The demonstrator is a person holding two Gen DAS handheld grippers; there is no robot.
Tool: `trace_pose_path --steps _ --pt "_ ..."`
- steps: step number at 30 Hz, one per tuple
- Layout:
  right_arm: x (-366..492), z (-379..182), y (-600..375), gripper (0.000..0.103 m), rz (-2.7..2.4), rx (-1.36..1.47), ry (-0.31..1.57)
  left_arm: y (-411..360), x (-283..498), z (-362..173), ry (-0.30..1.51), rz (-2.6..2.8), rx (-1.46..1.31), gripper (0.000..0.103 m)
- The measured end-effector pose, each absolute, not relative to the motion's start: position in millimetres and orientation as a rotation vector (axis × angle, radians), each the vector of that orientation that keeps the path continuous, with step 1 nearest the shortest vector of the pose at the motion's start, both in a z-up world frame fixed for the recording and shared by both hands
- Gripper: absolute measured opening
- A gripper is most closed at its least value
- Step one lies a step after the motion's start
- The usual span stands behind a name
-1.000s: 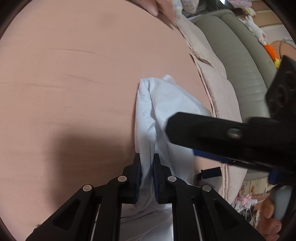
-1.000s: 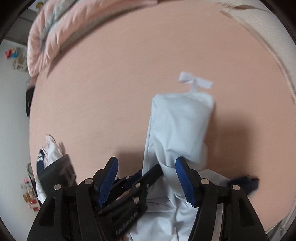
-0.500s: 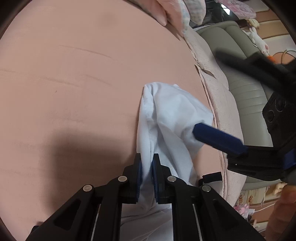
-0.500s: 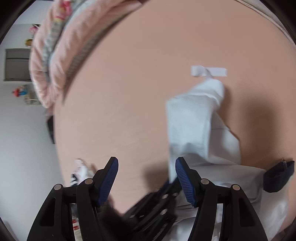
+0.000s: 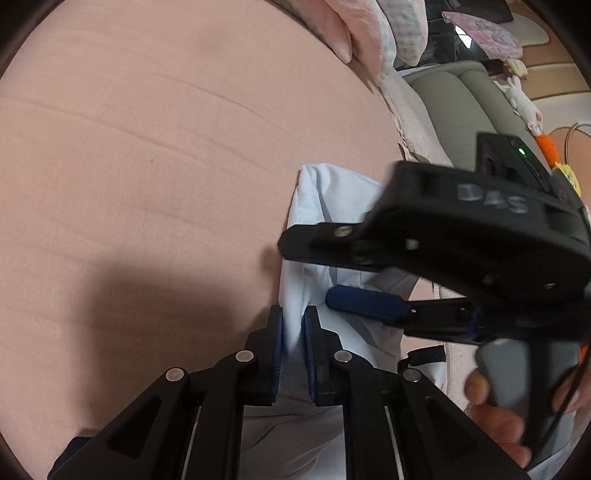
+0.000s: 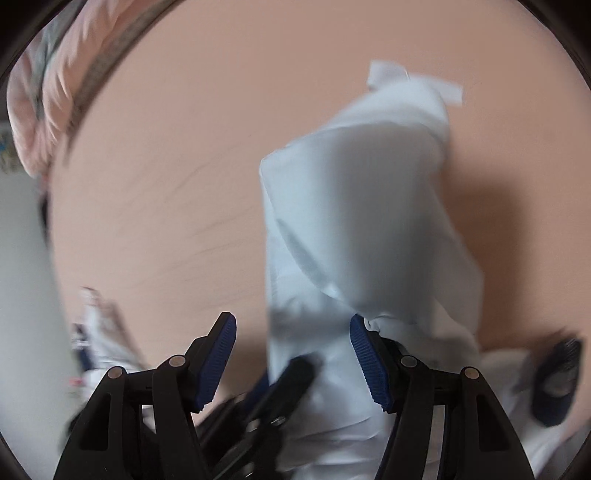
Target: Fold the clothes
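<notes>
garment: pale blue-white thin cloth garment [image 5: 332, 206], bunched in a long ridge on the pink bed sheet [image 5: 147, 166], near the sheet's right edge
left gripper [image 5: 293, 334]: pinched tight on a fold of the garment, cloth pulled up between the pads
right gripper [image 6: 293, 360]: jaws apart, nothing clamped; cloth lies between the fingers, one blue pad [image 6: 365, 363] at the fabric, pressing not clear (blur)
risk 1: right jaws could close on several layers or a loose bunch, so the fold comes out crooked
risk 2: left pinch is narrow; a hard pull could slip the thin cloth out
risk 3: garment sits close to the sheet edge and could slide off
around: pink quilt [image 5: 369, 33] at the far edge, grey-green sofa [image 5: 461, 110] beyond, dark blue item [image 6: 554, 380] on the sheet by the garment
in the way: right gripper crosses just above the left one; the two could knock together
</notes>
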State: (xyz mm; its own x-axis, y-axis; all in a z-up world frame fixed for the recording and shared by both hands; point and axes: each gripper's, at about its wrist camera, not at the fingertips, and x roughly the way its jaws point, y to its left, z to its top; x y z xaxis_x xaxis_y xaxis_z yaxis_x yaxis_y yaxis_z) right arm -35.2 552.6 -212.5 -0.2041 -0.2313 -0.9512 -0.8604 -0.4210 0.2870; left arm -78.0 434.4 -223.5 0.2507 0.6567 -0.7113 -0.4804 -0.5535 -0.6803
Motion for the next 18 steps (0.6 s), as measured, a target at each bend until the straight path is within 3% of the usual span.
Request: trace_pose_path --steps 5,9,11,15,18 --pt "-63.8 -218.7 543.0 0.064 1.686 -1.653 1.059 439.8 -74.3 -222.0 -0.157 1.493 -1.555 0.009" --pt "-67.9 -216.7 540.1 0.062 1.721 -1.634 1.011 439.0 -70.2 -219.2 -0.116 1.504 -1.541 0.009" --pt "-64.9 -214.8 541.9 0.042 1.733 -1.615 0.975 423.3 -77.0 -214.3 -0.088 1.503 -1.531 0.009" --pt "-45.5 -213.1 553.3 0.022 1.787 -1.533 1.042 436.8 -76.5 -211.7 -0.002 1.513 -1.521 0.010" --pt "-24.7 -217.1 566.8 0.007 1.824 -1.453 1.166 448.9 -71.2 -208.5 0.111 1.528 -1.530 0.017"
